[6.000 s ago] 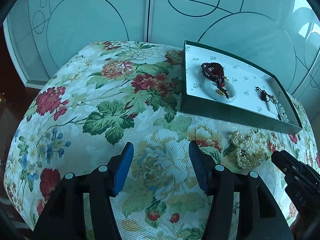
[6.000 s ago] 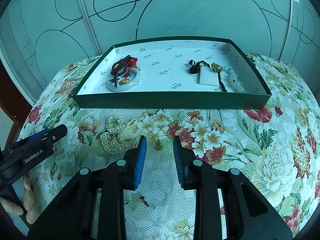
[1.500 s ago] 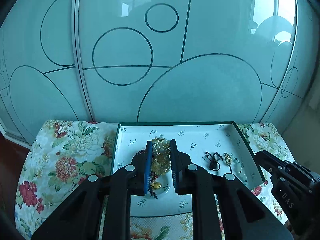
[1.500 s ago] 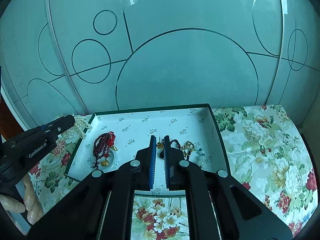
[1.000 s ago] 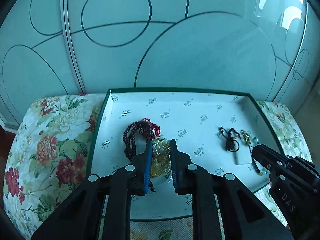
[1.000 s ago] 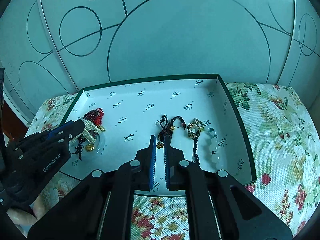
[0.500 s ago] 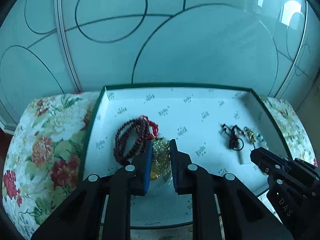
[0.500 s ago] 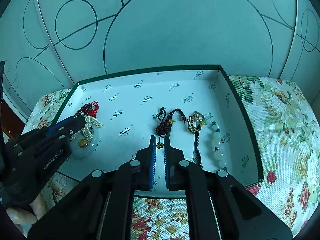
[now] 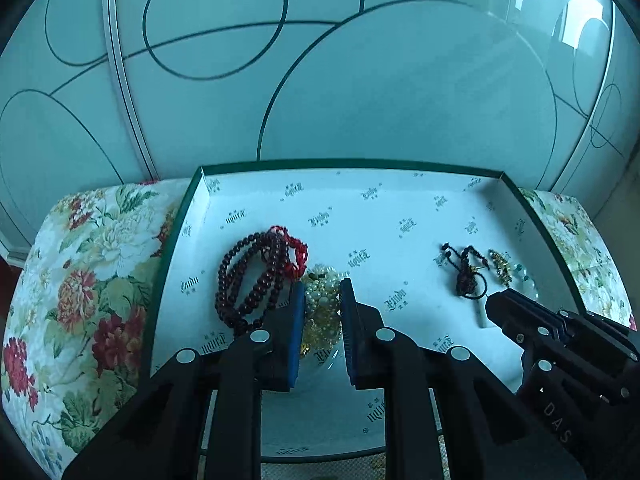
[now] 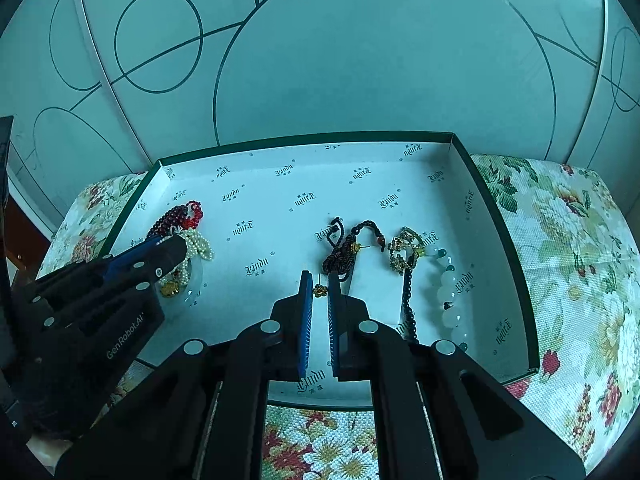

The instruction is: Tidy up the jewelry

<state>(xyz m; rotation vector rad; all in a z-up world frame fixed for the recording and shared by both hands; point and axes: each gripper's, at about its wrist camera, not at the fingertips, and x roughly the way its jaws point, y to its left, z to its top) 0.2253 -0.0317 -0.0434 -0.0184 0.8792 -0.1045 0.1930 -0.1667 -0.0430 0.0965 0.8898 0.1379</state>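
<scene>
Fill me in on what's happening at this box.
A person with two handheld grippers is sorting jewelry into a green box on a floral cloth. The left gripper is shut on a pearl necklace, low over the box's left side beside the dark red beads. The right gripper hangs nearly shut and empty, by the black cord piece and pale bead bracelet.

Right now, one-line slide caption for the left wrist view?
Left gripper lowers pearl necklace into green box beside dark red beads.
</scene>
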